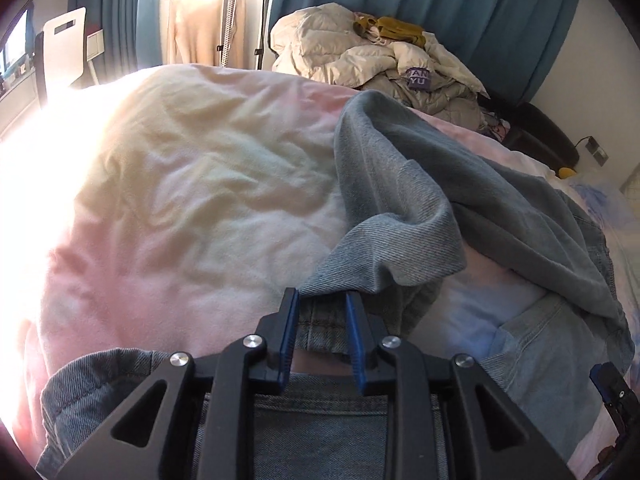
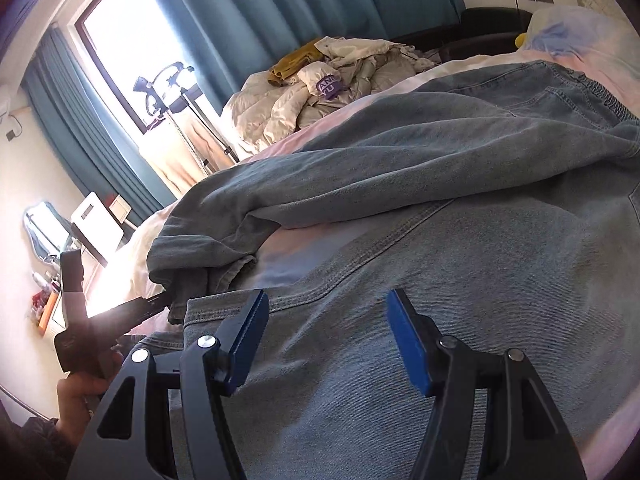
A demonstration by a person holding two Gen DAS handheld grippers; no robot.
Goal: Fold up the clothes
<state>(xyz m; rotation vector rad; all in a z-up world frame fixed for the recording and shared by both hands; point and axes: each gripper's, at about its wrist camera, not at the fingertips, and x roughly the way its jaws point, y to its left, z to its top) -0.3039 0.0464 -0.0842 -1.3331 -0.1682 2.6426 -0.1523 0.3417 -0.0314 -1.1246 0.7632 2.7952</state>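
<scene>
A pair of light blue jeans (image 2: 440, 208) lies spread on the pink bedsheet (image 1: 160, 208). In the left wrist view my left gripper (image 1: 322, 300) has its blue pads partly closed around the hem of one jeans leg (image 1: 400, 184), which bunches up from between the fingers. It also shows in the right wrist view (image 2: 160, 304), at the hem. My right gripper (image 2: 328, 308) is open and empty, just above the other leg of the jeans. Its tip shows at the right edge of the left wrist view (image 1: 612, 388).
A heap of cream jackets and a mustard garment (image 1: 372, 52) lies at the bed's far side. Teal curtains (image 1: 440, 12), a clothes rack (image 1: 228, 12) and a white chair (image 1: 66, 44) stand beyond. A black nightstand (image 1: 540, 136) is at the right.
</scene>
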